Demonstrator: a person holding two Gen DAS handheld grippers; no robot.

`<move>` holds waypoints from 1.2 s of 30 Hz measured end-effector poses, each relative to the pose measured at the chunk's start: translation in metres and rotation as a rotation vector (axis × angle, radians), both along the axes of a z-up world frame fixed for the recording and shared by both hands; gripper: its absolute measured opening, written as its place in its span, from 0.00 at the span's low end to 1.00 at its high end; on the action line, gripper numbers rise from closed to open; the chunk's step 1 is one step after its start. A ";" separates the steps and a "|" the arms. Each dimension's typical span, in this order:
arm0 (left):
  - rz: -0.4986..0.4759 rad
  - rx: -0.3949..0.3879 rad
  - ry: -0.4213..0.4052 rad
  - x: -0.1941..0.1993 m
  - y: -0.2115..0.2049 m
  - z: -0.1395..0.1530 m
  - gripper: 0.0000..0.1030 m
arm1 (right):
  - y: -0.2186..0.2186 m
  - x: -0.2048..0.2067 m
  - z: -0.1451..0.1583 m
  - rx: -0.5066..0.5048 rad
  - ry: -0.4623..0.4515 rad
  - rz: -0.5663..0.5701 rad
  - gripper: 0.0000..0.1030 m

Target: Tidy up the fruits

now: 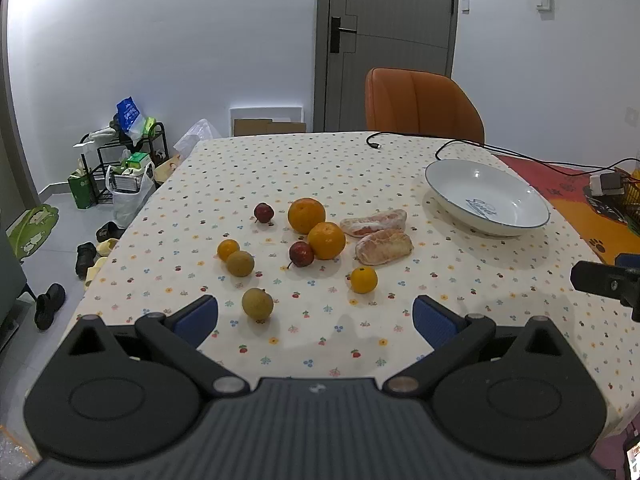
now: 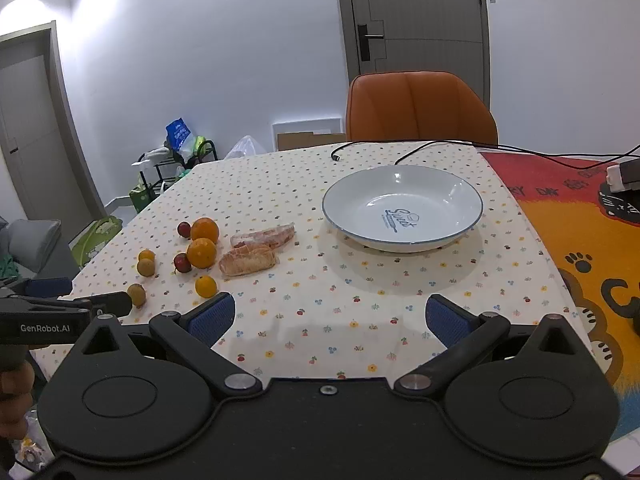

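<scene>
Loose fruit lies on the dotted tablecloth: two large oranges [image 1: 316, 228], two small red fruits [image 1: 301, 253], two peeled pomelo segments [image 1: 383, 246], small yellow-orange citrus [image 1: 363, 279] and brownish round fruits [image 1: 257, 303]. An empty white plate [image 1: 486, 197] with a blue rim stands to their right. My left gripper [image 1: 316, 316] is open, just short of the nearest brown fruit. In the right wrist view my right gripper [image 2: 331, 317] is open over bare cloth, in front of the plate [image 2: 402, 206], with the fruit cluster [image 2: 202, 252] to its left.
An orange chair [image 1: 420, 104] stands behind the table's far edge. Black cables [image 1: 460, 144] run across the far side. A red and orange mat [image 2: 568, 240] with a charger covers the right end. Shoes, bags and a rack sit on the floor to the left.
</scene>
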State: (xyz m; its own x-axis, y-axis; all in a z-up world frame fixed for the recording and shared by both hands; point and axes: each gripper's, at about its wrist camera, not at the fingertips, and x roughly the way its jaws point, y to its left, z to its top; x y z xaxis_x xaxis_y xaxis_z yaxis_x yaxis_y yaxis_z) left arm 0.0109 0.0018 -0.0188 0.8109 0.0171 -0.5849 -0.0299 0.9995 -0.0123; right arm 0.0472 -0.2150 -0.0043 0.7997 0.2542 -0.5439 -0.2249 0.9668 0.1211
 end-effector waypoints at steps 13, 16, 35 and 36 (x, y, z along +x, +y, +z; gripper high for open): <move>0.001 0.001 0.003 0.001 0.000 -0.001 1.00 | 0.000 0.000 -0.001 -0.002 0.002 -0.002 1.00; -0.001 -0.001 0.001 0.000 0.000 0.000 1.00 | 0.000 0.000 0.000 -0.004 0.000 -0.002 1.00; 0.005 -0.004 -0.006 0.000 0.005 0.003 1.00 | 0.002 0.003 0.003 -0.006 -0.010 0.009 1.00; 0.005 -0.003 -0.008 -0.001 0.005 0.003 1.00 | 0.003 0.005 0.003 -0.003 -0.010 0.013 1.00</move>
State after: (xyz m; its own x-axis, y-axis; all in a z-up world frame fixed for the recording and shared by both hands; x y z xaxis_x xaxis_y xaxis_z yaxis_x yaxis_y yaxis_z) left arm 0.0103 0.0069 -0.0155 0.8156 0.0194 -0.5783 -0.0350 0.9993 -0.0157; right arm 0.0518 -0.2122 -0.0017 0.8016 0.2627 -0.5370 -0.2385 0.9642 0.1157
